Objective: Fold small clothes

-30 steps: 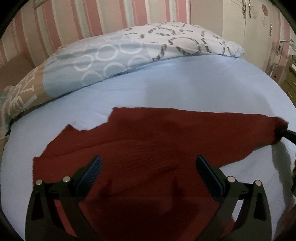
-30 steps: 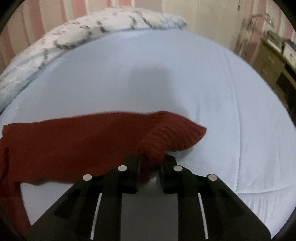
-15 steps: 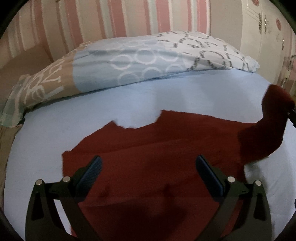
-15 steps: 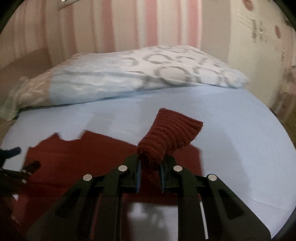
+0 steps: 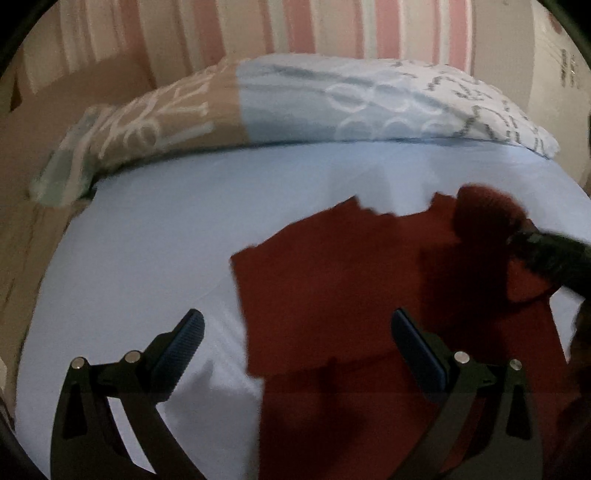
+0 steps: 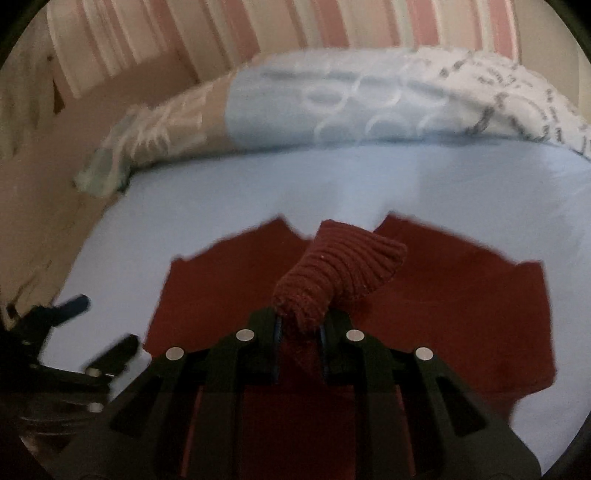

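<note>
A dark red knitted sweater (image 5: 332, 280) lies flat on the light blue bed sheet (image 5: 147, 236). My right gripper (image 6: 299, 325) is shut on the ribbed sleeve cuff (image 6: 347, 266) and holds it lifted above the sweater's body (image 6: 461, 295). In the left wrist view that gripper (image 5: 554, 258) comes in from the right with the cuff (image 5: 484, 214) bunched at its tip. My left gripper (image 5: 295, 332) stands open with nothing between its fingers; it hangs over the sweater's left edge and the bare sheet. It also shows at the lower left of the right wrist view (image 6: 74, 332).
A patterned pillow or duvet (image 5: 332, 107) in beige, blue and white lies along the far side of the bed. Behind it stands a pink striped wall (image 5: 258, 33). Bare blue sheet (image 6: 443, 177) lies between the sweater and the pillow.
My right gripper has carried the sleeve cuff up and leftward, across over the sweater's body. My left gripper has shifted left, from over the sweater's middle to its left edge.
</note>
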